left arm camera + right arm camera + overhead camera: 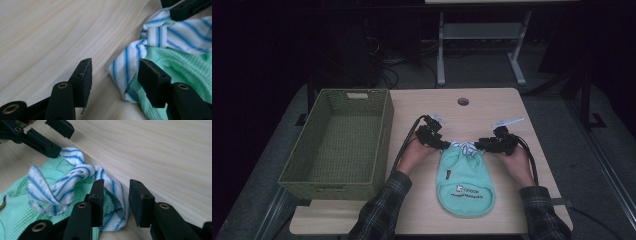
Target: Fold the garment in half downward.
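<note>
Lying flat on the wooden surface (507, 107), the mint-green bib (465, 182) has its blue-striped ties (464, 147) bunched at the far end, beside a woven basket (343, 145). The left claw (113, 75) stands part open with one striped tie end between its pads, not pressed. The right claw (116, 195) (narrower) brackets the other tie end; its inner pad touches cloth, no clamp visible.

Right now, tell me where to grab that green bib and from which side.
Grip the bib by its blue-striped collar band at the top corners, one gripper from each side. That edge is bunched and raised off the table, and the left gripper and right gripper already straddle its folds, jaws open.
</note>
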A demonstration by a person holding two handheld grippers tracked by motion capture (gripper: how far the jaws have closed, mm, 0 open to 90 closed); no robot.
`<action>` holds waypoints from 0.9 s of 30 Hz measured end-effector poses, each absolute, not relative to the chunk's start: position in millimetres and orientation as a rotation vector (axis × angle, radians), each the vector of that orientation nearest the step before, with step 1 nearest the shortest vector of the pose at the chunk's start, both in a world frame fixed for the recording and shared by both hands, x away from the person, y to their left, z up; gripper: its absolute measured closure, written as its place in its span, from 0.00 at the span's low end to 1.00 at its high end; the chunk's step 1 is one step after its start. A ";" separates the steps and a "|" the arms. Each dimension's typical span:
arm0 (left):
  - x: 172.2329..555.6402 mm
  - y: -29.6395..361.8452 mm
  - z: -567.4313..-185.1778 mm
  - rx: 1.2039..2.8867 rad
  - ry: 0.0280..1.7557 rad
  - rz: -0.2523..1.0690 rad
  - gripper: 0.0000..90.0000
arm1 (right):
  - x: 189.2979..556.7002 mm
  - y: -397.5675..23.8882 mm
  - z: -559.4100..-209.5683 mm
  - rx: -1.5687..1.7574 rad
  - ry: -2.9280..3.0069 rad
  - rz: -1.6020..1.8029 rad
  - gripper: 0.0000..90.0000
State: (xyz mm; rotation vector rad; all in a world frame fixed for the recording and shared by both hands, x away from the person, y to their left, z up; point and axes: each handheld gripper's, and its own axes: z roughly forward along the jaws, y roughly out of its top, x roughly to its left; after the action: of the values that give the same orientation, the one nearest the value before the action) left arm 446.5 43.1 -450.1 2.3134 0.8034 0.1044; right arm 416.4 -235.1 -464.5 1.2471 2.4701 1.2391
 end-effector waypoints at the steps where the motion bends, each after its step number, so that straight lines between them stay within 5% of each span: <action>1: 447.2 43.5 -451.2 2.326 0.801 0.102 0.50 | 416.9 -234.4 -465.8 1.245 2.476 1.234 0.73; 13: 442.4 34.5 -457.5 2.428 0.731 0.188 0.57 | 410.5 -227.5 -470.9 1.150 2.504 1.110 0.81; 22: 441.6 31.9 -457.9 2.421 0.671 0.133 0.92 | 406.4 -228.2 -472.4 1.159 2.499 1.122 0.95; 27: 440.8 28.8 -455.5 2.451 0.669 0.149 0.96 | 407.1 -226.2 -470.8 1.156 2.503 1.102 0.98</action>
State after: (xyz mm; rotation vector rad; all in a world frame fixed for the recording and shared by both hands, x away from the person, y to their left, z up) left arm 440.8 28.8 -455.5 2.4505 0.6692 0.1489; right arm 407.1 -226.2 -470.8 1.1557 2.5030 1.1018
